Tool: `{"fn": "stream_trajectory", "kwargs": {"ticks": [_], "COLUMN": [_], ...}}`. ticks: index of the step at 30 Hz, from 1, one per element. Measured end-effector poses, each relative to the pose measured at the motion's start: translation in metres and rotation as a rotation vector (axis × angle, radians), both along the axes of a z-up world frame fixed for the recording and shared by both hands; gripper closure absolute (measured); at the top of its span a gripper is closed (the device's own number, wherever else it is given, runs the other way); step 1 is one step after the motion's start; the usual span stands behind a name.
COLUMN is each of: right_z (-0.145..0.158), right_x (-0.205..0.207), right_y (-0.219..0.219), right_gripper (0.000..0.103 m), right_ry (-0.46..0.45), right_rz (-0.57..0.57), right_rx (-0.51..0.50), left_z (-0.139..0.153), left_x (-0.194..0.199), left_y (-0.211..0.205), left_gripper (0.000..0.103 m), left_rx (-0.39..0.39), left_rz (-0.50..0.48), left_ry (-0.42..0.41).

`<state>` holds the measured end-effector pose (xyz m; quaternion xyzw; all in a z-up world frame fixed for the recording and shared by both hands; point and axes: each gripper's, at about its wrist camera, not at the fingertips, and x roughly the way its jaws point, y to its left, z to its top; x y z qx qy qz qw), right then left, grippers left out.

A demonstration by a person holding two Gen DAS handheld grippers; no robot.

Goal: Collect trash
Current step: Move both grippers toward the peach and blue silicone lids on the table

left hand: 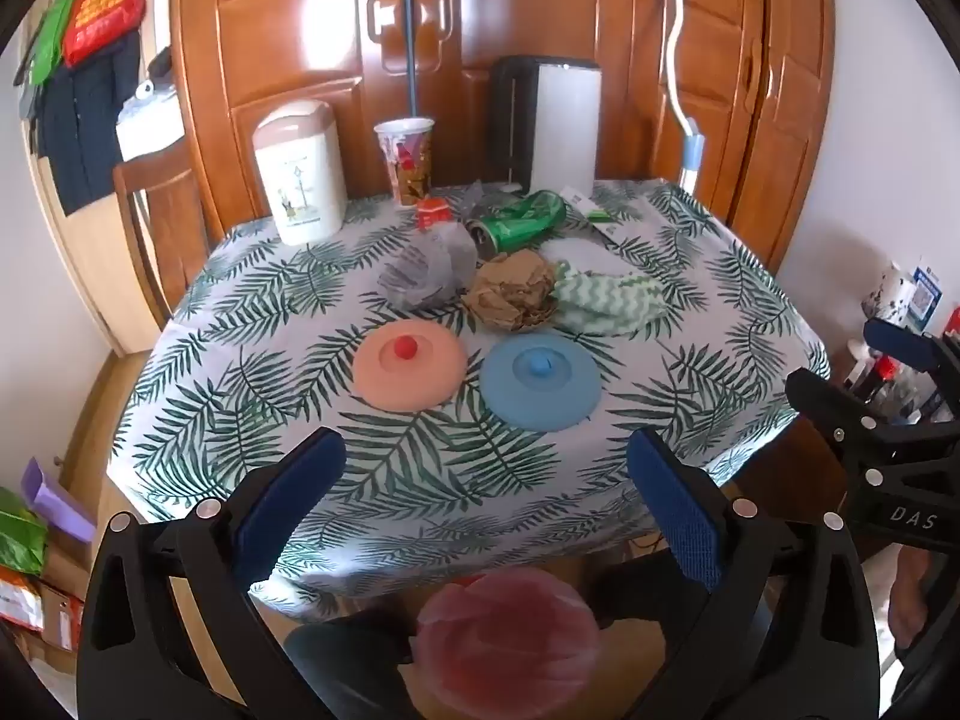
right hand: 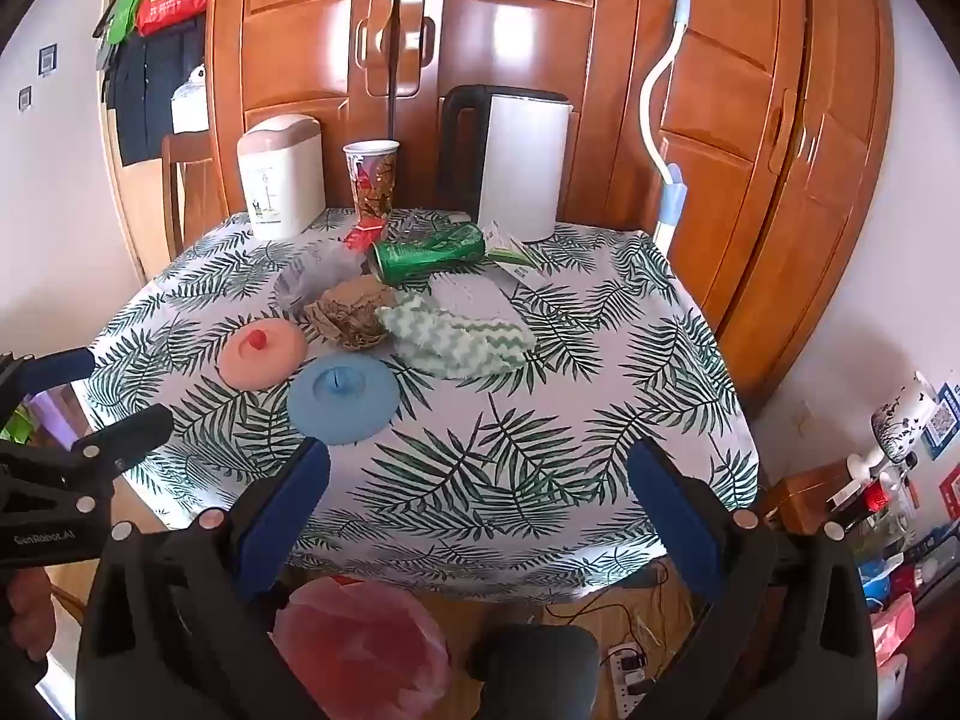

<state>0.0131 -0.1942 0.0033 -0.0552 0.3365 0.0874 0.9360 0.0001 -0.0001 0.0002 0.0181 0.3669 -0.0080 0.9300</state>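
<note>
while both tools hover short of the near table edge, tilted downward toward the cloth, the entry reads as follows. left gripper (left hand: 486, 480): fingers spread wide, released, nothing between the blue pads (left hand: 288, 498); it sits at about 6 o'clock of the table (left hand: 198, 360). right gripper (right hand: 480, 480): likewise spread wide and empty, just beside the left one, at its 3 o'clock. trash, clustered toward 12 o'clock from the grippers, well apart from them: crumpled brown paper (left hand: 510, 294), touching a clear plastic bag (left hand: 426, 273) at its 9 o'clock; green can (left hand: 519, 222) lying on its side behind the paper; small red carton (left hand: 433, 211) at the can's 9 o'clock. green-and-white cloth (left hand: 606, 300) at the paper's 3 o'clock. orange lid (left hand: 408, 363) and blue lid (left hand: 540, 381) side by side, nearer the grippers. lidded bin (left hand: 300, 174), paper cup (left hand: 408, 159) and kettle (left hand: 558, 120) along the far edge.
</note>
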Motion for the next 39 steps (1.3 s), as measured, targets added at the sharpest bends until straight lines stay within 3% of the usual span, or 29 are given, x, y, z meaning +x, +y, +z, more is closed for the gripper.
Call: {"fn": "stream_trajectory", "kwargs": {"ticks": [25, 39], "right_z": [-0.001, 0.0], "right_x": [0.002, 0.004], "right_y": [-0.002, -0.004], "right_gripper": [0.005, 0.005], "right_ry": [-0.017, -0.022], "right_rz": [0.009, 0.002], "right_rx": [0.017, 0.012], "left_z": [-0.008, -0.006], "left_x": [0.005, 0.006], "left_y": [0.012, 0.01], "left_gripper": [0.006, 0.006], "left_rx": [-0.033, -0.013], "left_rz": [0.013, 0.023], "left_ry": [0.023, 0.014]}}
